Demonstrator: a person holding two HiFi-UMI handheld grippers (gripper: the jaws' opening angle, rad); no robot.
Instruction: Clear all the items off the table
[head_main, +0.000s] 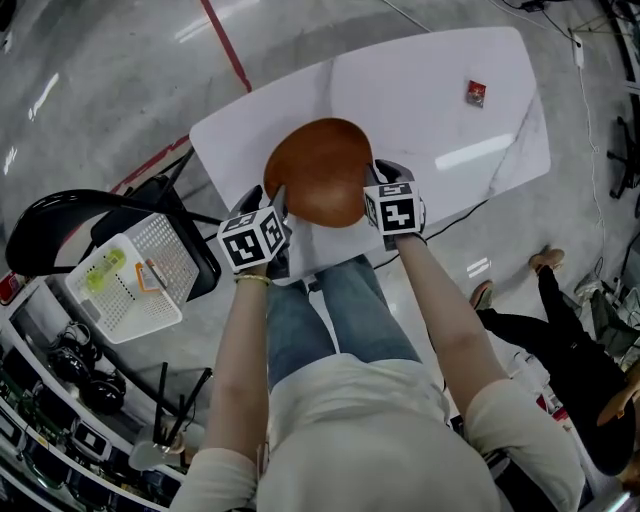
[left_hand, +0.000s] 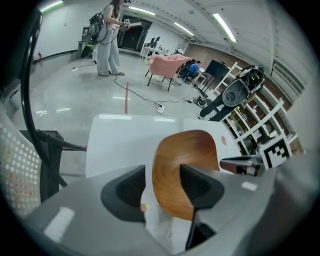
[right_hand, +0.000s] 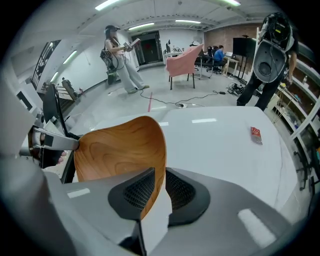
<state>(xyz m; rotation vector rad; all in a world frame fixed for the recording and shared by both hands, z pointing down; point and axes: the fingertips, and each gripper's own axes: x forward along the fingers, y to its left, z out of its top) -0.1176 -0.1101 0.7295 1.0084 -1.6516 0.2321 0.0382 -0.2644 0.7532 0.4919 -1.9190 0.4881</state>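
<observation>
Wooden bowl (head_main: 318, 172) sits at the near edge of the white counter (head_main: 420, 90), between the two tongs; the left tongs (left_hand: 162, 172) are spread wide astride its rim — one jaw outside, one inside, with a gap showing beside the wall; the right tongs (right_hand: 160, 175) straddle the opposite rim, only narrowly parted and not visibly clamping; a small red packet (head_main: 476, 93) lies well apart, toward the counter's far right corner.
</observation>
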